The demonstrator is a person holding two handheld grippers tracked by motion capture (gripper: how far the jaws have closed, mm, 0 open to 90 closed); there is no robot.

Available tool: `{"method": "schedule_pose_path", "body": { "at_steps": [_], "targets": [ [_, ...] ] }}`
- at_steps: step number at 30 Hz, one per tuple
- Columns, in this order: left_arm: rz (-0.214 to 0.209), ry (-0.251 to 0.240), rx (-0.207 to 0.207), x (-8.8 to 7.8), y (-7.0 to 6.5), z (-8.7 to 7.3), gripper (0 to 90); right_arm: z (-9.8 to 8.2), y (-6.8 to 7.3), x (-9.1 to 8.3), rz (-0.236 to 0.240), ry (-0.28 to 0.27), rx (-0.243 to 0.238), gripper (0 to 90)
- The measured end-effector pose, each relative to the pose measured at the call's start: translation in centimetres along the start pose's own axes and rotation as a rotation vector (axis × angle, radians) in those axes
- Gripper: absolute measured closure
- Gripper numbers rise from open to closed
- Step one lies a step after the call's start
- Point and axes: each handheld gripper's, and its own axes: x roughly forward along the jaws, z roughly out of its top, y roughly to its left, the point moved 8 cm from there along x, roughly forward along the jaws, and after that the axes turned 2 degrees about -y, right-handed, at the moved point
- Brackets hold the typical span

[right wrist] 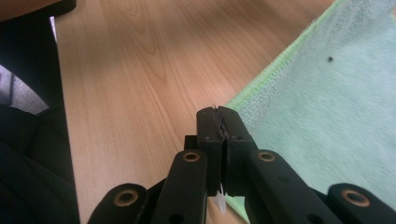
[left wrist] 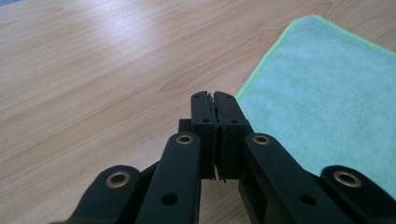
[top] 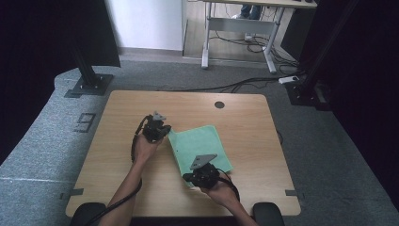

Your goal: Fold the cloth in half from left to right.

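A rectangular green cloth (top: 201,147) of soft, napped fabric with a stitched hem lies flat on the smooth, wood-grain tabletop (top: 117,155). The left gripper (top: 162,132), matte black, is fully closed with nothing between its pads, at the cloth's far left corner. The right gripper (top: 189,178) is closed, apparently pinching the near corner's hem.
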Motion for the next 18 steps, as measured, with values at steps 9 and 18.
{"method": "schedule_pose_path", "body": {
  "at_steps": [9,18],
  "targets": [
    [-0.013,-0.012,0.027,1.2,-1.5,2.0,87.3,-0.9,-1.4,-2.1,-0.030,-0.029,0.046,87.4],
    [-0.029,-0.025,0.058,2.1,-2.9,3.9,87.2,-1.6,-2.6,-4.0,-0.063,-0.053,0.070,87.4]
  ]
}}
